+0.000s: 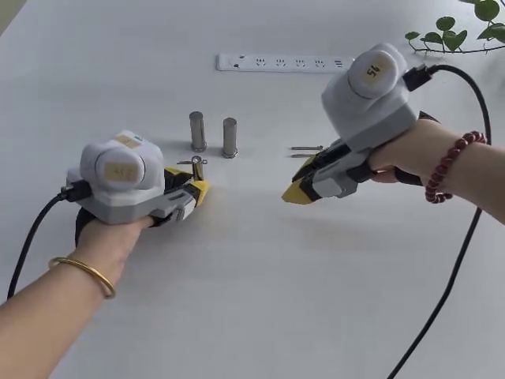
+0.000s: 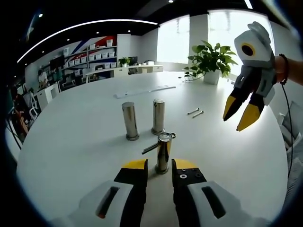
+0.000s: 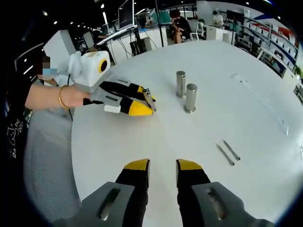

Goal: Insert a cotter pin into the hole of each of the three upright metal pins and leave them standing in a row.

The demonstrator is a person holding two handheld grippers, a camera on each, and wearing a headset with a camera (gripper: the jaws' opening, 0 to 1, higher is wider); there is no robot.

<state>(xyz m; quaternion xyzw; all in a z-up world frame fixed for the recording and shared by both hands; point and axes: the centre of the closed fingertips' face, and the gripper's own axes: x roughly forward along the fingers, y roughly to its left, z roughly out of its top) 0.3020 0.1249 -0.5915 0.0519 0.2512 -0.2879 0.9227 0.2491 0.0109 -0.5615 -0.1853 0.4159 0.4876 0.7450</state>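
So the left tongs (image 2: 159, 164) were down low on the white counter (image 1: 252, 308), yellow tips spread a little, and the nearest metal pin (image 2: 163, 152) was standing upright right in that gap. Looked like a sliver of counter showed on each side of it, so I wouldn't call it pinched. That one had a cotter pin (image 2: 151, 148) poked through the hole near its top, legs sticking out one side and the loop on the other.

The two bare metal pins (image 2: 129, 120) (image 2: 158, 116) stood upright side by side just behind it, close together but not touching. In the head view, the pinned one sat in front of the left-hand bare one, so not in line with them.

The right tongs (image 3: 162, 166) hung above the counter off to the right, well apart from the pins. They were empty, with the tips slightly parted. Two loose cotter pins (image 1: 306, 148) (image 1: 302, 155) lay flat next to each other, between the bare pins and the right tongs.

A white power strip (image 1: 284, 61) lay farther back, with a leafy plant (image 1: 458, 33) at the far right corner
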